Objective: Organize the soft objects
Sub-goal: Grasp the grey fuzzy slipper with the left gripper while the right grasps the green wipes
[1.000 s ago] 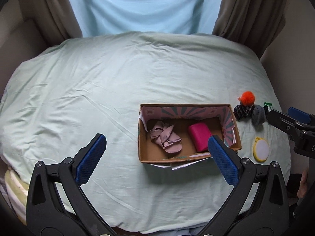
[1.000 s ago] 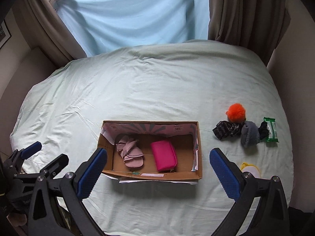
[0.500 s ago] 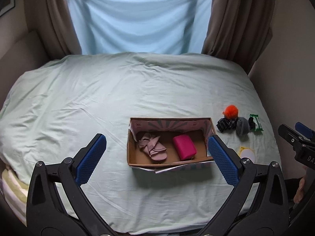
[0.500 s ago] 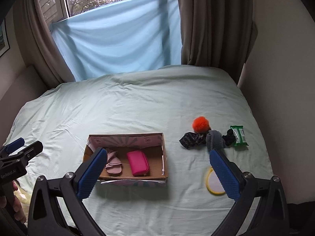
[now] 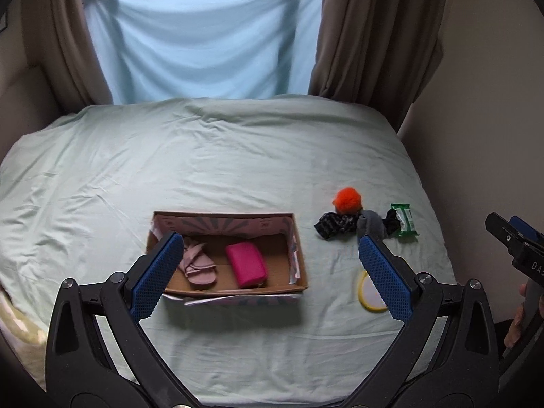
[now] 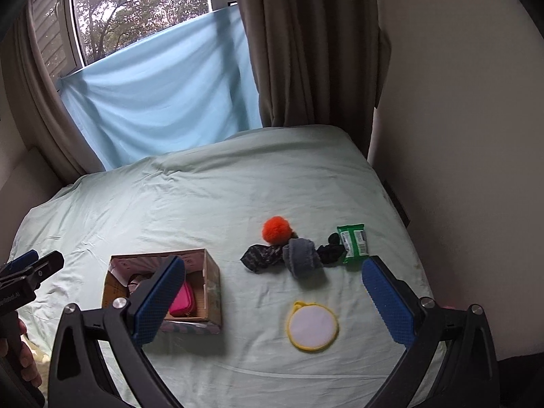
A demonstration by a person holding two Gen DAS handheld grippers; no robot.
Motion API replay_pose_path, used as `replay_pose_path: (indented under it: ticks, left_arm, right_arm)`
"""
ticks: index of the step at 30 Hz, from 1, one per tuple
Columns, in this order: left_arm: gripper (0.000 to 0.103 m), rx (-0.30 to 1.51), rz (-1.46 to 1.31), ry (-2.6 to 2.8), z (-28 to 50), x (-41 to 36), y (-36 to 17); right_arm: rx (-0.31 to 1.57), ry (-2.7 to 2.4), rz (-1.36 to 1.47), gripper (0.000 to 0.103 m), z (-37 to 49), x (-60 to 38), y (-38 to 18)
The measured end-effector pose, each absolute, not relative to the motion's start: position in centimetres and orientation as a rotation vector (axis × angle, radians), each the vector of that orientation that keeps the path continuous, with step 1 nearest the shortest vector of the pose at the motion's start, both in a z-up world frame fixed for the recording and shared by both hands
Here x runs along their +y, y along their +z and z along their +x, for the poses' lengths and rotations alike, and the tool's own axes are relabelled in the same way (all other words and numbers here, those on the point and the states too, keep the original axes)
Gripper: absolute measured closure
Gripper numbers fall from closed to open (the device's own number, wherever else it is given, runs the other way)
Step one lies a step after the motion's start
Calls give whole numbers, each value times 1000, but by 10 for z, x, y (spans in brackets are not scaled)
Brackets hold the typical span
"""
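I hold both grippers, left and right, wide and empty above the bed, where a box holds a pouch, socks lying beside it.

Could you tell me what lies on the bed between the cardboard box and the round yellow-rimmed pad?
Nothing: between the box and the pad only bare sheet shows, seen best in the right wrist view.

Brown curtains flank a blue cloth over the window; trees, seemingly, outside.
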State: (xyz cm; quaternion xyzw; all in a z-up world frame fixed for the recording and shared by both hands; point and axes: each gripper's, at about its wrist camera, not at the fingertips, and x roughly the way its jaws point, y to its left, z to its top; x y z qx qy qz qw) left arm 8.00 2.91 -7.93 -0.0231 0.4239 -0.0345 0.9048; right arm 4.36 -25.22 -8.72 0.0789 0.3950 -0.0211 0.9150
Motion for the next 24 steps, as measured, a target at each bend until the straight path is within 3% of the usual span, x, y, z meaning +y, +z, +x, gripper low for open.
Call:
replay_pose_path:
  ticks: [13, 24]
  left_arm:
    - [0, 949, -74, -102, 147, -98, -143]
    - [1, 1129, -112, -180, 221, -174, -253]
  right_arm:
    - [866, -63, 173, 0, 112, -372, -139]
    - [942, -111, 216, 0, 181, -418, -222]
